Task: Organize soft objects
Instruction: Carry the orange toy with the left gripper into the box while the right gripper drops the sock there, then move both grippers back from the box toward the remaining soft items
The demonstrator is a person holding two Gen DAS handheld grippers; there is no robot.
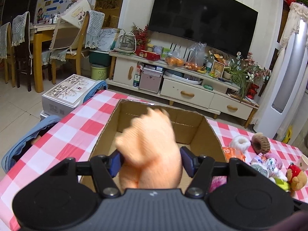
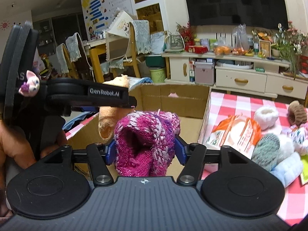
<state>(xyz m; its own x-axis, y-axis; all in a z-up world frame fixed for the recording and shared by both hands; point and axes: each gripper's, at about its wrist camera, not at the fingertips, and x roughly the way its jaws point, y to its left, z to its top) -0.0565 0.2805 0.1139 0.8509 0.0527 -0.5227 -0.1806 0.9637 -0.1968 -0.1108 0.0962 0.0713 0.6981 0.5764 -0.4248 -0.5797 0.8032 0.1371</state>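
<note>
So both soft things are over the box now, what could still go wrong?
The peach plush toy hangs between the left hand-held gripper fingers near the cardboard box edge; it could catch the rim or fall outside. The magenta knitted hat in the right hand-held gripper is bulky and might snag on a finger instead of falling.

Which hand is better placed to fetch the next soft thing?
Right. The pile of soft things lies right of the cardboard box, on the right gripper's side; the left gripper would have to cross over.
</note>
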